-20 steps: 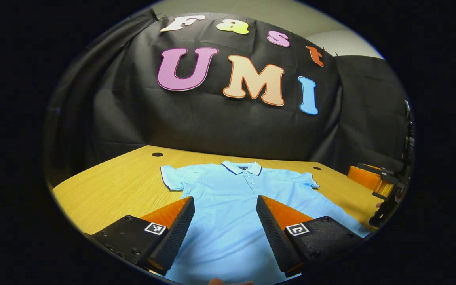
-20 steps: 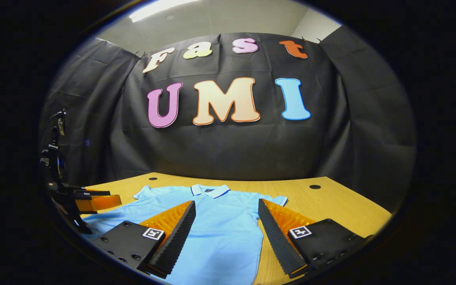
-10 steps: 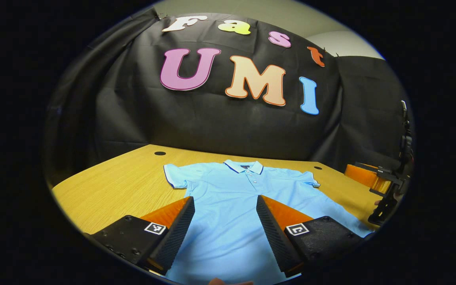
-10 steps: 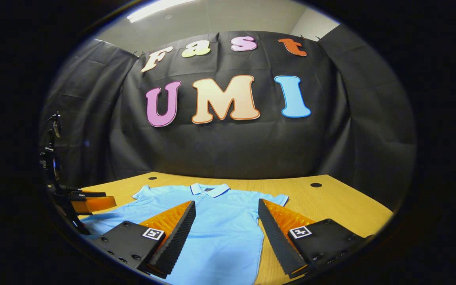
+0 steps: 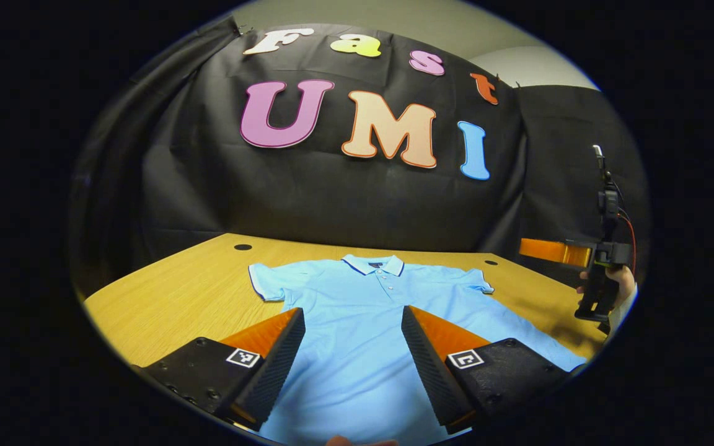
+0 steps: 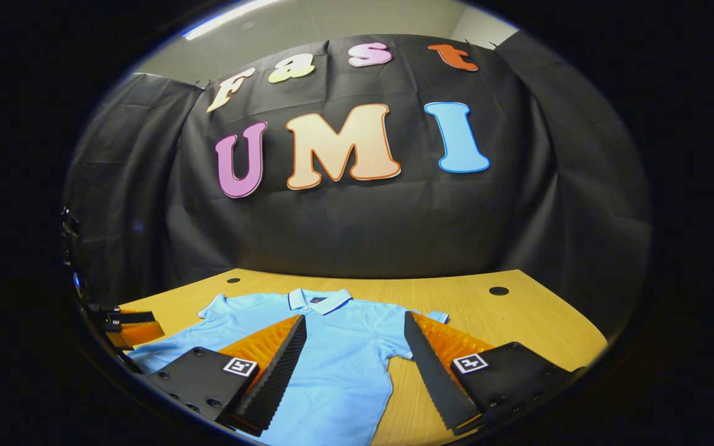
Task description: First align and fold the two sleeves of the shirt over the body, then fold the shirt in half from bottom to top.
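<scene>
We hold both tools wide, gripping nothing: left tool [image 5: 352, 337] and right tool [image 6: 354, 344] above the shirt [image 5: 369, 322], flat and unfolded on the worktop [image 5: 177, 303].

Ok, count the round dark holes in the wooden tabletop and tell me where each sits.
2 round dark holes in the wooden tabletop, both by the far edge: one beyond the light blue polo shirt's one sleeve, one beyond the other. More could lie hidden under the shirt.

Nothing legible: the shirt's [image 5: 357, 322] collar label is too small to read.
</scene>
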Motion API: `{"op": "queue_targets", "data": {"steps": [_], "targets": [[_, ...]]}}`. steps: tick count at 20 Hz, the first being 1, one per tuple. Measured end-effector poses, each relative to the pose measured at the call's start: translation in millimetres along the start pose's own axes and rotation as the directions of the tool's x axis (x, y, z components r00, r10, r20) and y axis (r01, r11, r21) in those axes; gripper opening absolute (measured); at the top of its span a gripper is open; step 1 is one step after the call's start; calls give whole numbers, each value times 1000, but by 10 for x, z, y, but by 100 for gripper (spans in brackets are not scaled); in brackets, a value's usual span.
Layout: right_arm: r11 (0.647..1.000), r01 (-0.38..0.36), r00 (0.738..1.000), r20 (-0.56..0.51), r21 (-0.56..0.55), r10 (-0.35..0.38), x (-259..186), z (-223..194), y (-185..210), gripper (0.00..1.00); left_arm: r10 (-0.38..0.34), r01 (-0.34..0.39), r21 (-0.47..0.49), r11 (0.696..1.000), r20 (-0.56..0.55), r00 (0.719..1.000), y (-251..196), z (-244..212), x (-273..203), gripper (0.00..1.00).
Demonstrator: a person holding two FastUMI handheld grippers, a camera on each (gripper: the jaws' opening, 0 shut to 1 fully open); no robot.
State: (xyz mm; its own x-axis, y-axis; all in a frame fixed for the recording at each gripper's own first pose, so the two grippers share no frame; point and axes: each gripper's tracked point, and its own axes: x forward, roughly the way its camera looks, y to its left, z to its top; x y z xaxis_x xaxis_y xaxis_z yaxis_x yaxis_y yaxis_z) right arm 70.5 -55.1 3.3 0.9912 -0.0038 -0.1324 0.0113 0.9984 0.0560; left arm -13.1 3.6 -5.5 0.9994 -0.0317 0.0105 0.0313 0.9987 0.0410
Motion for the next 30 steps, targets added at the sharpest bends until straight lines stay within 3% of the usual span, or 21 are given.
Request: {"op": "queue_targets", "data": {"steps": [7, 15, 19, 24, 27, 30], "targets": [[996, 79, 987, -135, -37, -83, 733, -100, -592, 98, 5, -5, 8, 1000, -12, 1000, 52, -43, 18, 94], [987, 147, 927, -341, -59, -158, 1507, -701, -1055, 98, -1, 1, 6, 1000, -28, 1000, 69, -88, 26, 94], [982, 168, 889, -417, -81, -186, 1661, -1029, -1162, 98, 5, -5, -3, 1000, -36, 999, 91, -107, 41, 94], [984, 170, 865, -470, -62, -179, 1689, -1252, -1191, 98, 19, -19, 5, 1000, -34, 999, 138, -118, 34, 94], [983, 172, 863, -472, -62, -181, 1690, -1275, -1221, 97, 20, -20, 6, 1000, -25, 999, 139, -83, 29, 94], [983, 170, 860, -478, -64, -180, 1683, -1286, -1233, 87, 15, -15, -4, 1000, -25, 1000, 126, -89, 44, 94]]}}
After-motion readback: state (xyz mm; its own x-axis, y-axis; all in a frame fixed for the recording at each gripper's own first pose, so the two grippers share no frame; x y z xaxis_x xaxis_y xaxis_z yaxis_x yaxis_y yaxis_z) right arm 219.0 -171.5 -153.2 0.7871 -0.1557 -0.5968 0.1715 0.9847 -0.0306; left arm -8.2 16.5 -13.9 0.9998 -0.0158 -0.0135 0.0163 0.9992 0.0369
